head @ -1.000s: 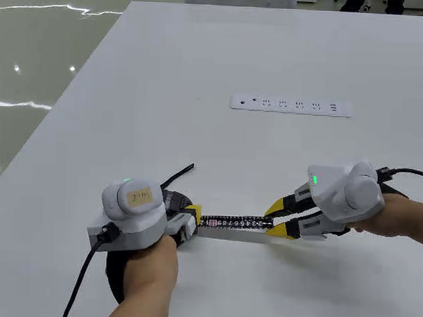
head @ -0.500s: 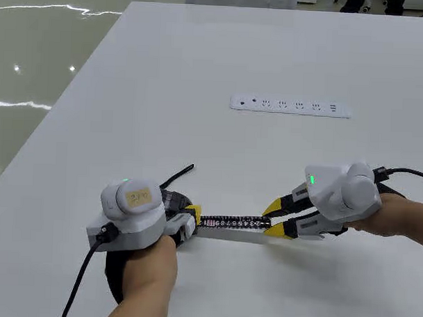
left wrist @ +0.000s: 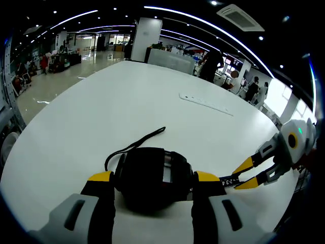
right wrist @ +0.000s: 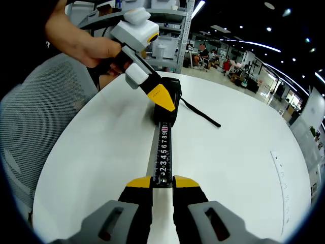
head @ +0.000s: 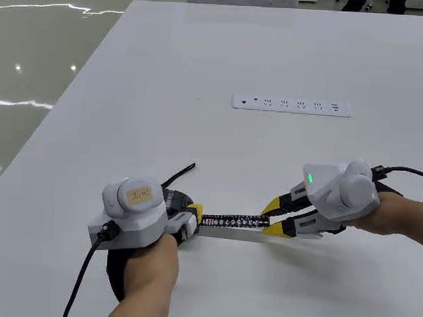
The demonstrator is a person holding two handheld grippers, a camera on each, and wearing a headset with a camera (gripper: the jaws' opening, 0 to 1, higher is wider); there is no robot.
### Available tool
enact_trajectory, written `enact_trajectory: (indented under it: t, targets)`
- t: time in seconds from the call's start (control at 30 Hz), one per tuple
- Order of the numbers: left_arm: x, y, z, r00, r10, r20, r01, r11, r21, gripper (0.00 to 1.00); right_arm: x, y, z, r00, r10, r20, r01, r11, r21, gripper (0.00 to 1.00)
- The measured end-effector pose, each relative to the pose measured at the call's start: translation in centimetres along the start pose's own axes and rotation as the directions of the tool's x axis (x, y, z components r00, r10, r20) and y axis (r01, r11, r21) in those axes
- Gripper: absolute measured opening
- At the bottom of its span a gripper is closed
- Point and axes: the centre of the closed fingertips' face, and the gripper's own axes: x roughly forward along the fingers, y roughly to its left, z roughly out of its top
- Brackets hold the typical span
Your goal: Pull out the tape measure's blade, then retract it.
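our white desk [head: 165,94] carries a power strip [head: 291,104] in a bright open hall. near its front edge our left tool [left wrist: 154,179] clenches the black tape measure [left wrist: 147,165], while our right tool [right wrist: 162,182] pinches the tip of its short dark numbered blade [right wrist: 163,147].

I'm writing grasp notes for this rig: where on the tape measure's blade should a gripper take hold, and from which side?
Take the blade at its free end, coming in along its length from the side opposite the case. It is a thin straight strip, so fingers closing there pull in line. The right gripper holds it so; the left gripper clamps the case.
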Motion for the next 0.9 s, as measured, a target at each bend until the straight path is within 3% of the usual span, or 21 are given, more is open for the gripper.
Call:
enact_trajectory:
  t: [0.9]
  targets:
    - [-0.09,-0.16,0.05,1.0000,0.002,0.002,-0.002,1.000,-0.004,0.56,0.59,-0.22,0.32,1.0000,0.006,0.002,-0.005,1.000,-0.010,0.13]
